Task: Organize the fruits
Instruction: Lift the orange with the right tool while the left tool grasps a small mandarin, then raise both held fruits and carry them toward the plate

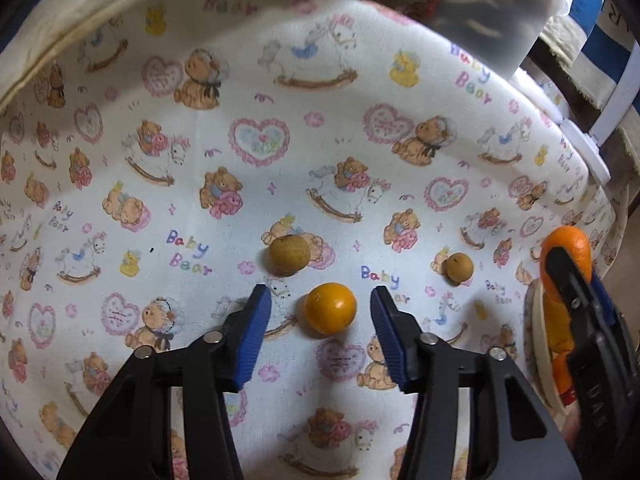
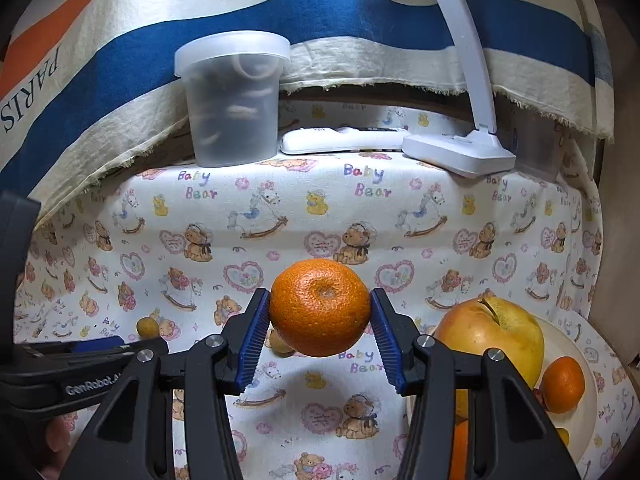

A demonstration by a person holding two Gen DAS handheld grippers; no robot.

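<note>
Printed cloth [image 1: 200, 208] covers the table. Nearest, the left gripper [image 1: 322, 314] straddles a small orange fruit [image 1: 330, 308], jaws apart, pads not touching. Two brown fruits [image 1: 289, 255] lie just beyond. The right gripper [image 2: 320, 320] holds a mandarin [image 2: 320, 307] clamped, raised beside the plate [image 2: 576, 356] at the cloth's right edge. Judged next: place the mandarin on the plate; close on the small fruit.

Plate [image 1: 538, 344] behind right claw [image 1: 568, 280]

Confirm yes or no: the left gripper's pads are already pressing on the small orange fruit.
No: the small orange fruit lies between the left gripper pads with gaps on both sides.
</note>
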